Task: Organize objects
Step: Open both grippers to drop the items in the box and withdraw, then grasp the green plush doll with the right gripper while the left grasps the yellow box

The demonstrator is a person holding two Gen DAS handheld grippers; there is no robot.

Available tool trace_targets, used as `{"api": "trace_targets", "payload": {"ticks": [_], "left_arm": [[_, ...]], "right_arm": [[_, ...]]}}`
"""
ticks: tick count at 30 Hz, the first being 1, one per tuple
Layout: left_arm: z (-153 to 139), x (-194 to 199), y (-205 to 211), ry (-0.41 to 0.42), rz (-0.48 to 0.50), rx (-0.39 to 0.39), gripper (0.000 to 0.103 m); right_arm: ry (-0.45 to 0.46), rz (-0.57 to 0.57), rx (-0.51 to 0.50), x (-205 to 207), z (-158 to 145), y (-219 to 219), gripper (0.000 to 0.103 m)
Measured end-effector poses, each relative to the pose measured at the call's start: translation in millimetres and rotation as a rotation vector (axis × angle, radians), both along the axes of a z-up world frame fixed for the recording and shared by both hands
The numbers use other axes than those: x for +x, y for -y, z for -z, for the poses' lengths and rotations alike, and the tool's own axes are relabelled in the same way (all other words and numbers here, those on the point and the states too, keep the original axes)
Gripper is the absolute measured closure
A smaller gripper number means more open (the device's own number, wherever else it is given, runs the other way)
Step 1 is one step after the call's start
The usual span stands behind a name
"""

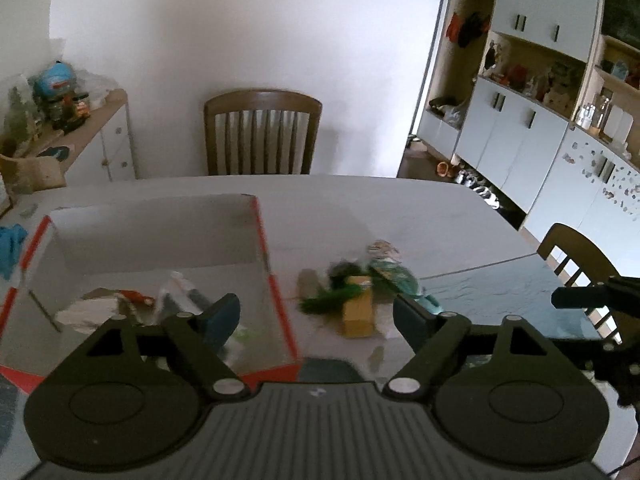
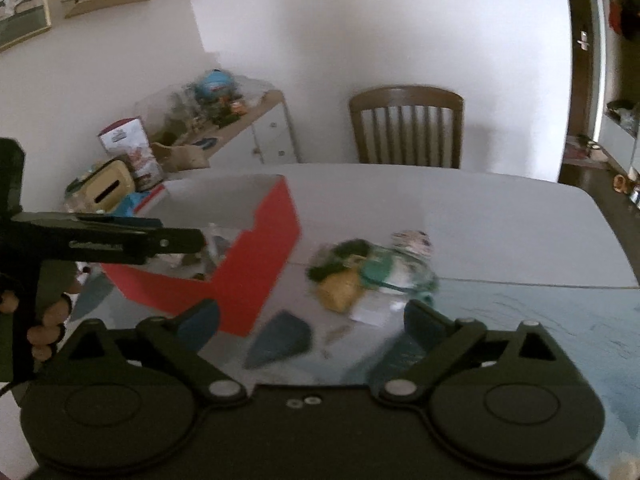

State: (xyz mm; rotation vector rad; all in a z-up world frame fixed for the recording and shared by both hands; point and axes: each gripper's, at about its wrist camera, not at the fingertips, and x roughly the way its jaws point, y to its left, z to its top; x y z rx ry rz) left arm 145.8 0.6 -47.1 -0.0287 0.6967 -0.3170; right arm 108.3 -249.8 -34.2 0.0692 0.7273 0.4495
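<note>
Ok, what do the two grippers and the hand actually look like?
Both the left gripper and right gripper are matte black, with ribbed bodies, round side discs, silver pivot pins and dark blue finger pads. In the right view the left one has a pistol-style handle, held by a bare hand. No sleeve shows.

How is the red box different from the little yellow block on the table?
The red box is much bigger than the yellow block. The box is open on top with things lying inside it, while the block looks solid and closed. The box is red outside and pale inside, while the block is plain yellow. The block lies among a loose pile of green things, outside the box. Both rest on the table.
</note>
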Motion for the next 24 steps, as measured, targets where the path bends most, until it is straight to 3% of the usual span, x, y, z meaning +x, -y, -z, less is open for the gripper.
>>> {"api": "trace_targets", "payload": {"ticks": [12,24], "left_arm": [[39.5,6.7,71.4,-0.025,0.019,0.072,0.016],[76.5,34.7,110.1,-0.044,-0.046,0.140,0.016]], "right_arm": [[-0.023,0.035,0.006,32.0,10.8,62.0,0.005],[-0.062,0.008,0.014,73.6,27.4,79.5,0.006]]}}
